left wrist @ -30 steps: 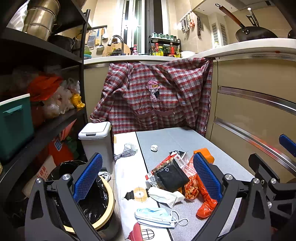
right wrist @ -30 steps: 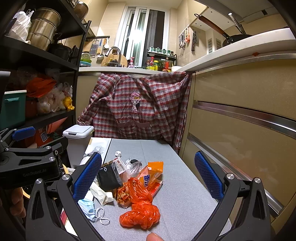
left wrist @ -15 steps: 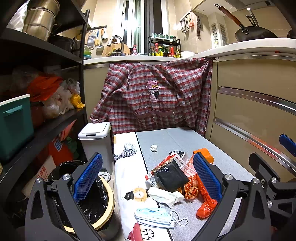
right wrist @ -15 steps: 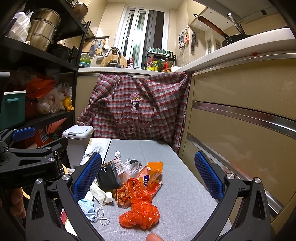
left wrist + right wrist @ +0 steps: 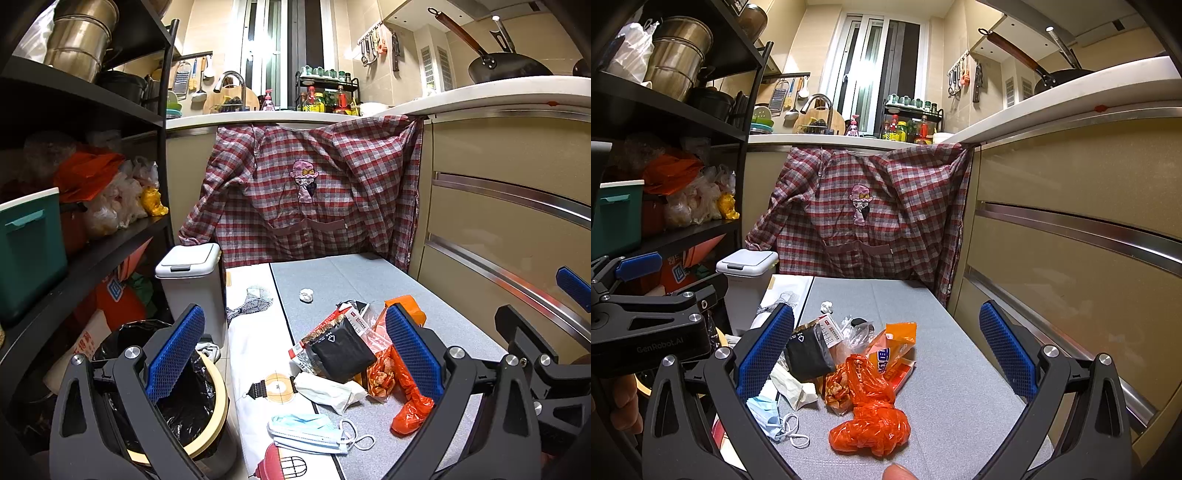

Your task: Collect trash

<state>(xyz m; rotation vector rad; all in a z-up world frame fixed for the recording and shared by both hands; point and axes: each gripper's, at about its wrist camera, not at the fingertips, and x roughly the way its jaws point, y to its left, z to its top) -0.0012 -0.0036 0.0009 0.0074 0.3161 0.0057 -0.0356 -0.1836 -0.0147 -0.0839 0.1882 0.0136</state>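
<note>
Trash pile, one lot, heaped at the near middle of a low grey tabletop (image 5: pixel 945 373) between a black shelf rack on the left and kitchen drawers on the right. Contents: knotted orange plastic bag (image 5: pixel 871 428), nearest the right gripper (image 5: pixel 886 354); orange snack packet (image 5: pixel 897 343) just beyond it; black pouch (image 5: pixel 341 354) lying on printed wrappers; crumpled white paper (image 5: pixel 327 391); blue face mask (image 5: pixel 306 432) at the near left edge, its loops trailing; one small white wad (image 5: pixel 306 294) well apart, farther back. Receptacle: round bin with black liner (image 5: pixel 184 406), on the floor just left of the tabletop, mouth uncovered, likely so litter can be dropped straight across; a lidded white bin (image 5: pixel 190 275) stands behind it. Left gripper (image 5: pixel 295 354): fingers wide apart, empty, hanging over the gap between bin and pile. Right gripper: fingers wide apart, empty, framing the pile from the near side. Judged status: nothing collected yet; the orange bag or the mask looks like the readiest first pick.
</note>
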